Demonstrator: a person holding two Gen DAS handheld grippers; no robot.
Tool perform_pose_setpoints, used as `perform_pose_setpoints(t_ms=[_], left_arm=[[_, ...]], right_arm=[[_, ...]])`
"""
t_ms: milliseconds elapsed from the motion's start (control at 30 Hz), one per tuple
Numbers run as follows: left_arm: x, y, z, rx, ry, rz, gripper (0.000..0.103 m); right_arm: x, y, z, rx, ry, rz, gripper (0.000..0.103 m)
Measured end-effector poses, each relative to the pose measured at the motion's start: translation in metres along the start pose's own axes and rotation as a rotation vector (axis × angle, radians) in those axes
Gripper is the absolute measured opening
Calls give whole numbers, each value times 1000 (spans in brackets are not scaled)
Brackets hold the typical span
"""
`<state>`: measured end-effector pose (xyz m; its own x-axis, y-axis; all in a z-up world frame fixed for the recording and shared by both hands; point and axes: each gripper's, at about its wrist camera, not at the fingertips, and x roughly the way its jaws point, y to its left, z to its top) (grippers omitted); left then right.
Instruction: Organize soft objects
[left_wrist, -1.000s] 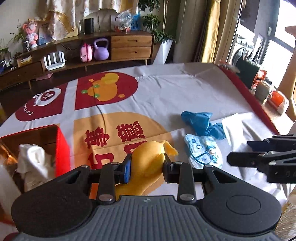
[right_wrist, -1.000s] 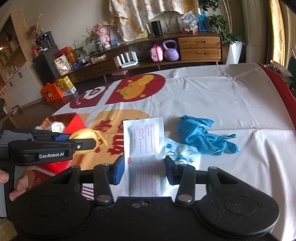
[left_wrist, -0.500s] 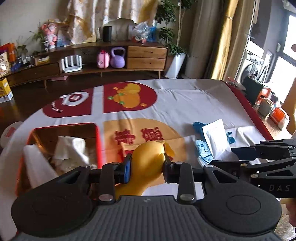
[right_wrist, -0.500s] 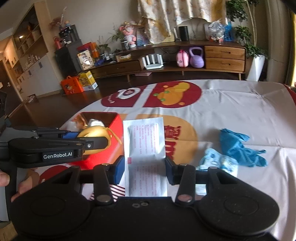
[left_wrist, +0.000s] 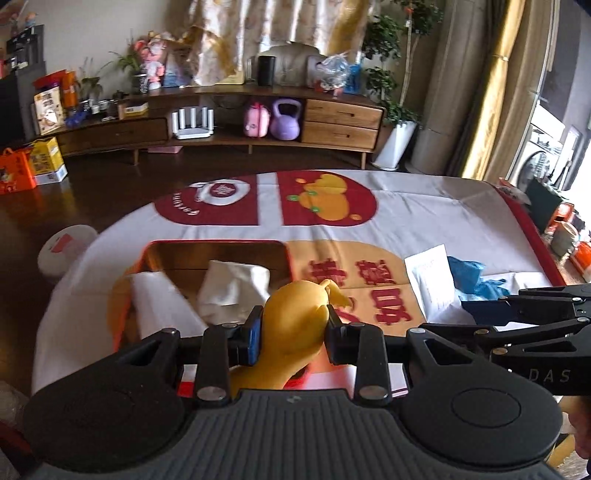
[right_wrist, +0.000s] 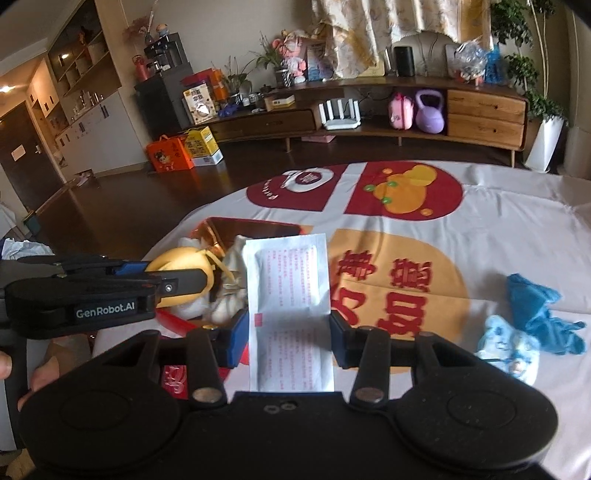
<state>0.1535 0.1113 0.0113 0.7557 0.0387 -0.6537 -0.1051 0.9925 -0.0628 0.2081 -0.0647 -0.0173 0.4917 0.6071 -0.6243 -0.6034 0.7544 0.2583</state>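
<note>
My left claw (left_wrist: 293, 334) is clamped on the yellow soft toy (left_wrist: 295, 325), just short of the red box (left_wrist: 216, 245). My right claw (right_wrist: 288, 338) grips the white packet (right_wrist: 290, 306); blue glove (right_wrist: 535, 314) lies to its right on the worktop (right_wrist: 517, 221).

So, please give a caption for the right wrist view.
Right tongs hold a white printed sachet near the red box.

One yellow toy (left_wrist: 295, 317), one white packet (right_wrist: 290, 295), one red box (left_wrist: 218, 248), one blue glove (right_wrist: 535, 310).
</note>
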Motion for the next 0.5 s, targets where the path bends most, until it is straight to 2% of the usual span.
perform_pose_setpoints(t_ms=[500], left_arm=[[9, 64, -5, -55, 16, 89, 32]], right_arm=[[46, 46, 14, -25, 54, 23, 44]])
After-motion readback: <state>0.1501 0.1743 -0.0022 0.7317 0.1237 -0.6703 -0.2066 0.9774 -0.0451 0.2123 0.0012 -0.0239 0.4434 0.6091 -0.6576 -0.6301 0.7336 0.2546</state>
